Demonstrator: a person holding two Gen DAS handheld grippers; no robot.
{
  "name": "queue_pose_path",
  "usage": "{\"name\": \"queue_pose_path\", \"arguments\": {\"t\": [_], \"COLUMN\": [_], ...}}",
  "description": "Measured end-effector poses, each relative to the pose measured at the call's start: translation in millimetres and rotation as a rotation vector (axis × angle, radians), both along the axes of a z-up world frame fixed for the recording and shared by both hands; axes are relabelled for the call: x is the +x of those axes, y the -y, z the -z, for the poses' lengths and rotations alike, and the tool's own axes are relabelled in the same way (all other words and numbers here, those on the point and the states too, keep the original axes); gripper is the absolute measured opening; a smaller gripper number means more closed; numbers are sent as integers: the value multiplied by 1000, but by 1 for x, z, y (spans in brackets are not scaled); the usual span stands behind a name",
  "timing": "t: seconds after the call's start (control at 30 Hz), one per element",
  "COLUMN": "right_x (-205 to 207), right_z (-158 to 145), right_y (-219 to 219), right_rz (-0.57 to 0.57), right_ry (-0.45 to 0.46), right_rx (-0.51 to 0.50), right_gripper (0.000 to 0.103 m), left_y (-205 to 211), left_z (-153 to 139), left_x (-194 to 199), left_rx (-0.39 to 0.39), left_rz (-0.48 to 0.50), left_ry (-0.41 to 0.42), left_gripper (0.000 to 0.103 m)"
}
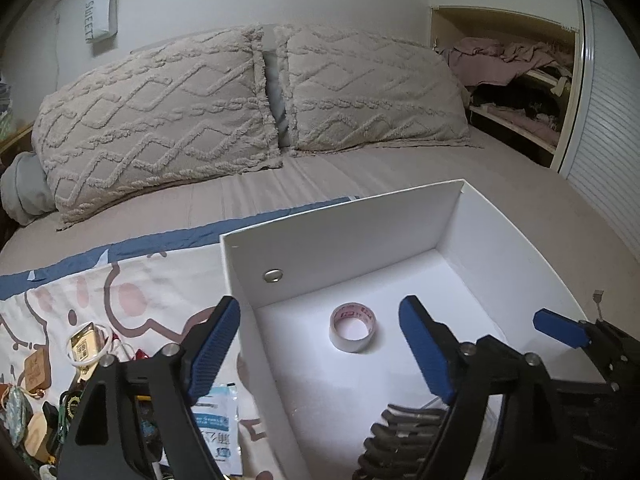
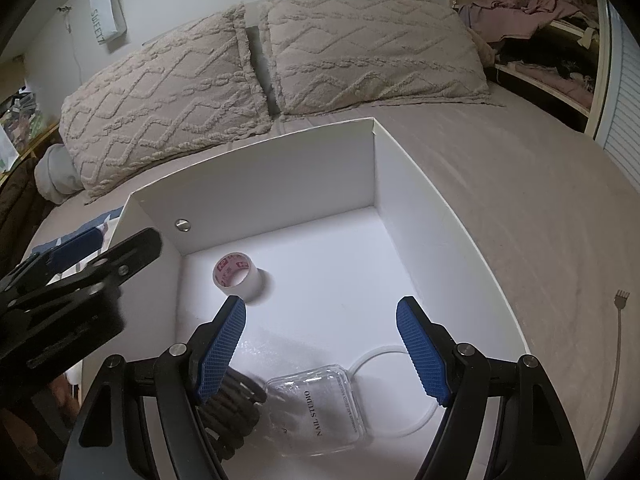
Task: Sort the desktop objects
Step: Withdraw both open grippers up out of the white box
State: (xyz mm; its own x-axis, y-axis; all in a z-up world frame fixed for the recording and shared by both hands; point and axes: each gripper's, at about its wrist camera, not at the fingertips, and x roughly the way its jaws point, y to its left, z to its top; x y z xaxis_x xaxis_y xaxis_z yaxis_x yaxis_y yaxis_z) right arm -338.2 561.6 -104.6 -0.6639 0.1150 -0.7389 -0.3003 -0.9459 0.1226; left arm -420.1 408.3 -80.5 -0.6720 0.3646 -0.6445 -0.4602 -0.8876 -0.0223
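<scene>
A white open box (image 1: 340, 236) (image 2: 280, 184) stands on the bed. Inside it lie a roll of tape (image 1: 354, 326) (image 2: 236, 276), a black coiled item (image 1: 404, 436) (image 2: 232, 404) and a clear "NAIL STUDIO" pouch (image 2: 320, 412) with a white loop (image 2: 384, 352). My left gripper (image 1: 319, 305) is open and straddles the box's left wall, one finger outside and one inside, with nothing held. My right gripper (image 2: 321, 304) hangs open over the box's near end, above the pouch, and holds nothing. Each gripper shows at the edge of the other's view.
Left of the box, a printed cloth (image 1: 132, 300) holds several small items: wooden tags (image 1: 34, 364), a white ring (image 1: 88, 344), a blue-white packet (image 1: 216, 420). Two knitted pillows (image 1: 160, 120) lie behind. A shelf of clothes (image 1: 520, 80) is at the right. A thin fork-tipped rod (image 2: 622, 294) lies on the sheet.
</scene>
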Motion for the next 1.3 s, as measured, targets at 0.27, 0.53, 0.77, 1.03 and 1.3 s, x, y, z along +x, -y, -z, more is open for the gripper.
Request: {"name": "queue_pose_path", "arguments": {"t": [0.27, 0.53, 0.77, 1.03, 1.3], "right_x": [4, 6, 15, 22, 31], "right_z": [-4, -10, -27, -37, -48], "right_y": [3, 12, 20, 42, 73], "right_rz": [1, 6, 47, 43, 12], "right_ry": [-22, -30, -107, -132, -121], "right_rx": [25, 83, 142, 120, 159], "right_gripper": [78, 78, 103, 103, 103], "left_y": [25, 47, 68, 100, 142], "left_z": [-10, -18, -26, -34, -42], "left_x": [7, 14, 19, 29, 39], "left_rx": [9, 16, 16, 21, 32], "left_rz": [-23, -40, -51, -76, -125], "left_ry": [-11, -26, -40, -48, -60], "left_gripper": [85, 85, 85, 92, 95]}}
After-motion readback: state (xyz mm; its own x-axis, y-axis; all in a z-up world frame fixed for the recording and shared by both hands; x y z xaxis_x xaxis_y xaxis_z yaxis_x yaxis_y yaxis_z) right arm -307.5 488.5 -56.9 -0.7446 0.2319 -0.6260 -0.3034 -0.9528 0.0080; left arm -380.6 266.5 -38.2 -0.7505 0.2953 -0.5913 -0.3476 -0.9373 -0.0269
